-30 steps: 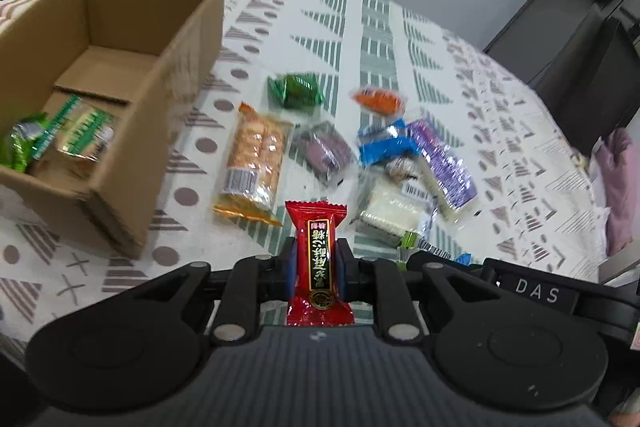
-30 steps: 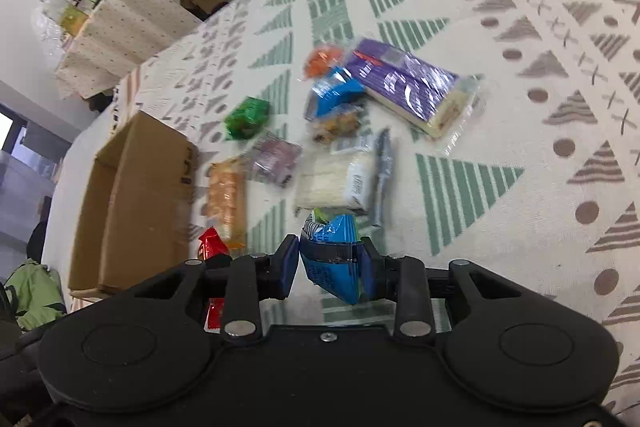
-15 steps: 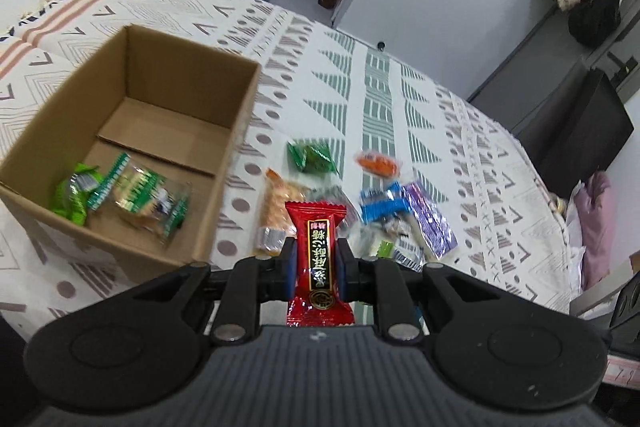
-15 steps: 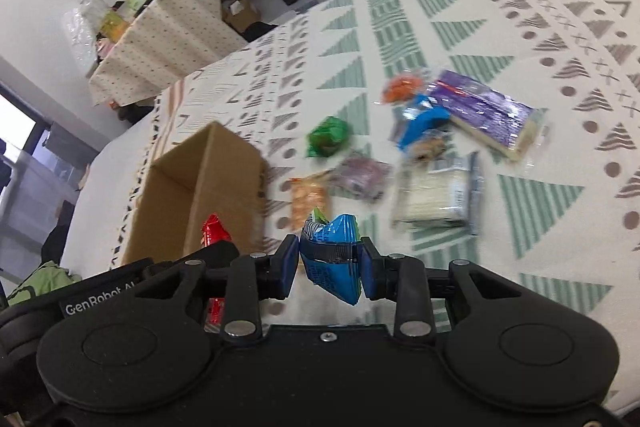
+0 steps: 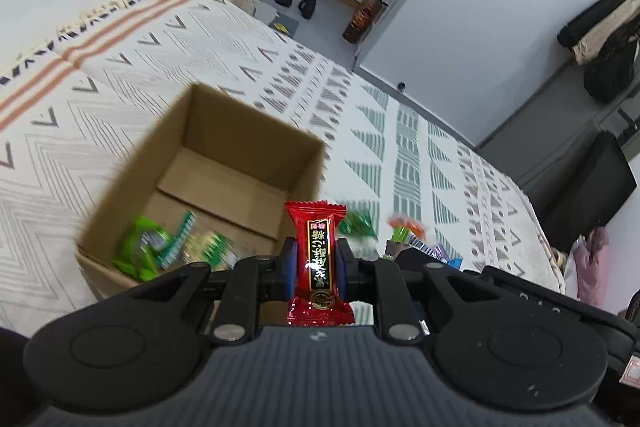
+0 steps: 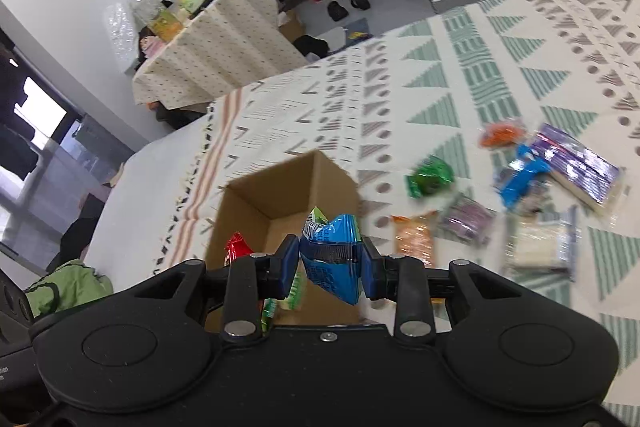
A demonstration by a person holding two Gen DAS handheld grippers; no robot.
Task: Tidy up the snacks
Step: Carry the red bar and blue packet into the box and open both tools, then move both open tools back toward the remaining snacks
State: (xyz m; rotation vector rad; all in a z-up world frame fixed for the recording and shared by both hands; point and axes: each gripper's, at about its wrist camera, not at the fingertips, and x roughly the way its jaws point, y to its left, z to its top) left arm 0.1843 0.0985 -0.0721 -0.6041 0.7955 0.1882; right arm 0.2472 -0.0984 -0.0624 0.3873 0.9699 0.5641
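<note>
Pinching a red candy packet (image 5: 318, 259), the left hand-held gripper (image 5: 316, 263) hovers near the cardboard box (image 5: 224, 163); the right hand-held gripper (image 6: 331, 261) clamps a blue snack packet (image 6: 334, 247) over the same box, probably to drop both inside.

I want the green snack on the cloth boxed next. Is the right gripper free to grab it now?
Probably not yet. The right gripper is shut on a blue snack packet. The green wrapped snack lies uncovered on the patterned cloth, so the way opens once the blue packet drops into the cardboard box.
</note>
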